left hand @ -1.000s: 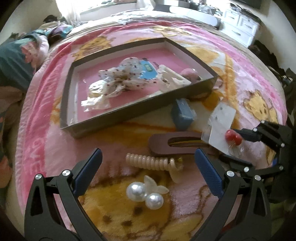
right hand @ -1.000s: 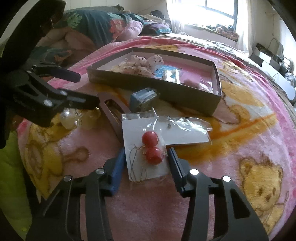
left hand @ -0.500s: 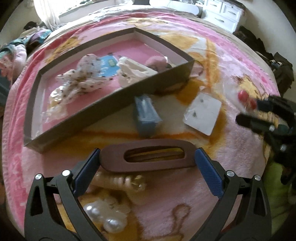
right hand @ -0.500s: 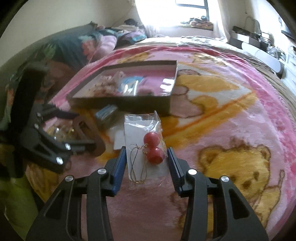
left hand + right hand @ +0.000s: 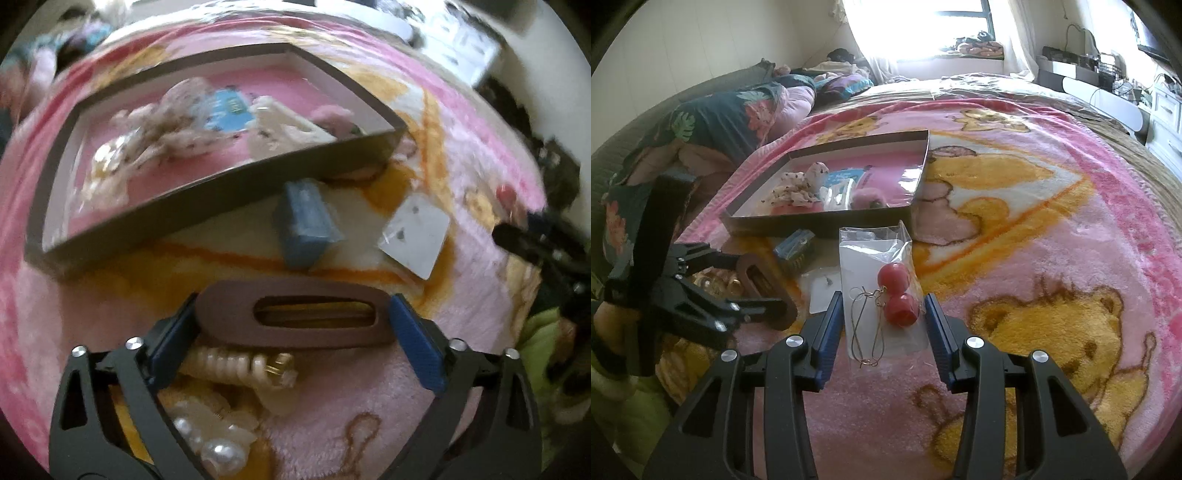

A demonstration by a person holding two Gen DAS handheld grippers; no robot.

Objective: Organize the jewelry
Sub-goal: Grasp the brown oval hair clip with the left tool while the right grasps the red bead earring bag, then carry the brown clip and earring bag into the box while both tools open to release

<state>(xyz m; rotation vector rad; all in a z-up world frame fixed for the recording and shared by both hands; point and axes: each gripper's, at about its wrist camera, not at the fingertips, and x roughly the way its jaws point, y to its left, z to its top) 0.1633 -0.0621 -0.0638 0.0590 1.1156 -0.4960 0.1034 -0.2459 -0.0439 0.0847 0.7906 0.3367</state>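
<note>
Compared with one second earlier, the left gripper (image 5: pixel 293 319) had advanced from the pearl pieces to the brown oval hair clip (image 5: pixel 291 317), and the right gripper (image 5: pixel 882 325) had carried the bagged red earrings (image 5: pixel 897 295) off the blanket. Left jaws stood at the two ends of the hair clip, each blue pad touching an end, so the clip was clamped lengthwise between them. Behind the jaws, toward the handle, lay a cream spiral hair tie (image 5: pixel 236 365) and a pearl ornament (image 5: pixel 218 443). Ahead of the jaws lay a small blue box (image 5: pixel 306 225) and a white earring card (image 5: pixel 415 232), the box just beside the near wall of the shallow tray (image 5: pixel 207 206). Inside the tray rested a spotted fabric bow (image 5: pixel 173 136), a blue card (image 5: pixel 229 110) and a white claw clip (image 5: pixel 284 133); motion blur hid finer detail. Right jaws were closed on the clear bag (image 5: pixel 877 266) from both sides, the two red beads sitting between the pads with their wire hooks beside them. Beyond those jaws lay the same tray, on the pink bear-print blanket (image 5: pixel 1071 240).
</note>
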